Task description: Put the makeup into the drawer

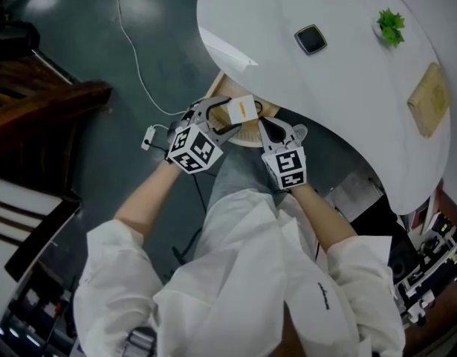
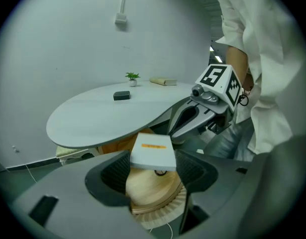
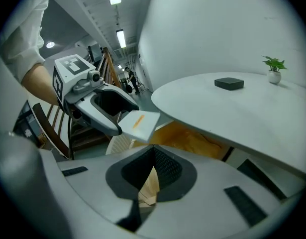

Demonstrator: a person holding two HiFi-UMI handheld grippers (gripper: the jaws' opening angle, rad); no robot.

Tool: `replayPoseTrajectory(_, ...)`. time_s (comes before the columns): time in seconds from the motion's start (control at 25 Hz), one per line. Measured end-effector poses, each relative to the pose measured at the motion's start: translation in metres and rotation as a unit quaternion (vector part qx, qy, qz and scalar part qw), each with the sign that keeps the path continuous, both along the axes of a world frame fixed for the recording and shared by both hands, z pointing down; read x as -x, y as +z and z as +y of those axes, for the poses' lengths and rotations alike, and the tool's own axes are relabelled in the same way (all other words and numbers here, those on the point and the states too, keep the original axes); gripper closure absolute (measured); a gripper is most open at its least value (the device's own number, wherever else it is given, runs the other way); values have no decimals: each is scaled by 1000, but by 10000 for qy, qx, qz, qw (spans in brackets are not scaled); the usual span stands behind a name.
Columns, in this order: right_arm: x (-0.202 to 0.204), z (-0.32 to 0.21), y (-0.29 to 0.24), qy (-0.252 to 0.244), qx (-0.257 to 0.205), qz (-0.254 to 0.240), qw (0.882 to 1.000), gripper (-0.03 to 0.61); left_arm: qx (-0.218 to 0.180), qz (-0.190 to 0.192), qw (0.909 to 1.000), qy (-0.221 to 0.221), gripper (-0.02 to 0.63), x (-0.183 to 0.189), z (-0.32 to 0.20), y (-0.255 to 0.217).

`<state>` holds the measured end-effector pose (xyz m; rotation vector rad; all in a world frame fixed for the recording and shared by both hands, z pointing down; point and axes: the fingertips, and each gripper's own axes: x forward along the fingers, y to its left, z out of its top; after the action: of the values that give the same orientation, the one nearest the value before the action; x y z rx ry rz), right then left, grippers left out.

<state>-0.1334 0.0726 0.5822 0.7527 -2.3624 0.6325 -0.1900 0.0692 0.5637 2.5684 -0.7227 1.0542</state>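
A flat white makeup box [image 1: 242, 110] with an orange label sits between the pads of my left gripper [image 1: 239, 119], which is shut on it. In the left gripper view the box [image 2: 153, 151] hangs above a round pale wooden piece with a ribbed edge [image 2: 153, 192], just under the rim of the white oval table [image 2: 108, 118]. My right gripper [image 1: 267, 123] is close beside it on the right, its jaws meeting at the tips with nothing in them. The right gripper view shows the box [image 3: 141, 125] in the left gripper, ahead of my right gripper [image 3: 153, 151]. No drawer shows clearly.
On the white table [image 1: 347, 95] are a small black square thing [image 1: 310, 39], a little potted plant [image 1: 390, 25] and a tan board [image 1: 429, 100]. A white cable [image 1: 139, 65] runs over the dark floor. Dark wooden furniture [image 1: 42, 103] stands at the left.
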Motion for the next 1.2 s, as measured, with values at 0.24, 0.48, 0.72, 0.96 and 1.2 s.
replayPoseTrajectory(0.24,-1,6,16,70,142,46,9999,561,79,-140,9997,160,316,7,12,20)
replayPoseTrajectory(0.48,-7,3,26,180,160,99,9997,561,202,-424,9969,625,318,-6,1,55)
replayPoseTrajectory(0.72,-15,1,35,356,184,112,9991,561,361,-740,9897,1176,319,-24,-7,94)
replayPoseTrajectory(0.96,-12,-3,51,403,243,151,9988,561,800,-1010,9810,1449,321,-31,-3,117)
replayPoseTrajectory(1.2,-2,-2,48,380,211,96,9990,561,798,-1149,9715,1913,322,-39,3,115)
